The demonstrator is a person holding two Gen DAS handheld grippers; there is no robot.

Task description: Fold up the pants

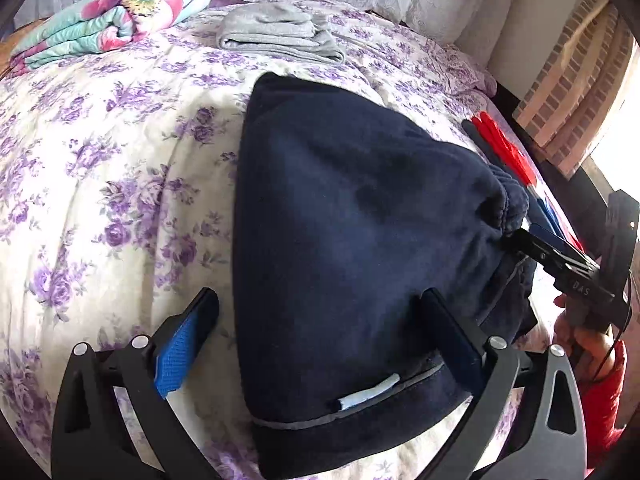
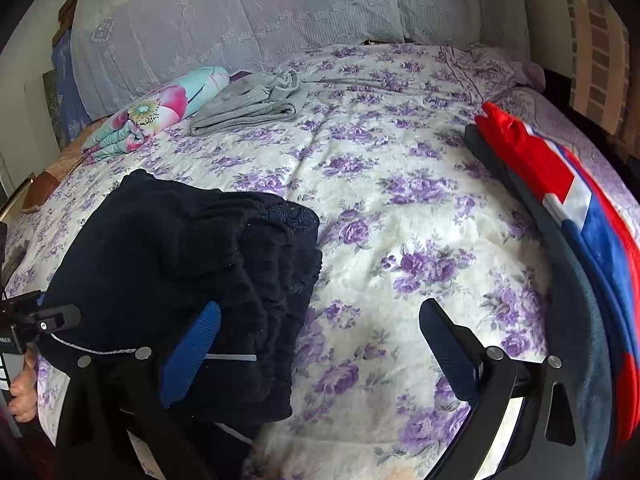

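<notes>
Pants (image 1: 340,240) are lying folded, soft, thick and floppy; best gripped at the waistband; both left gripper (image 1: 320,344) and right gripper (image 2: 320,348) are gaping apart.

The pants (image 1: 352,216) are dark navy fleece, folded into a thick bundle lying flat on the bed; the gathered elastic waistband (image 2: 280,248) shows as stacked ribbed layers along one edge, and a thin grey piping line with a small white tag (image 1: 368,394) crosses the near end
</notes>
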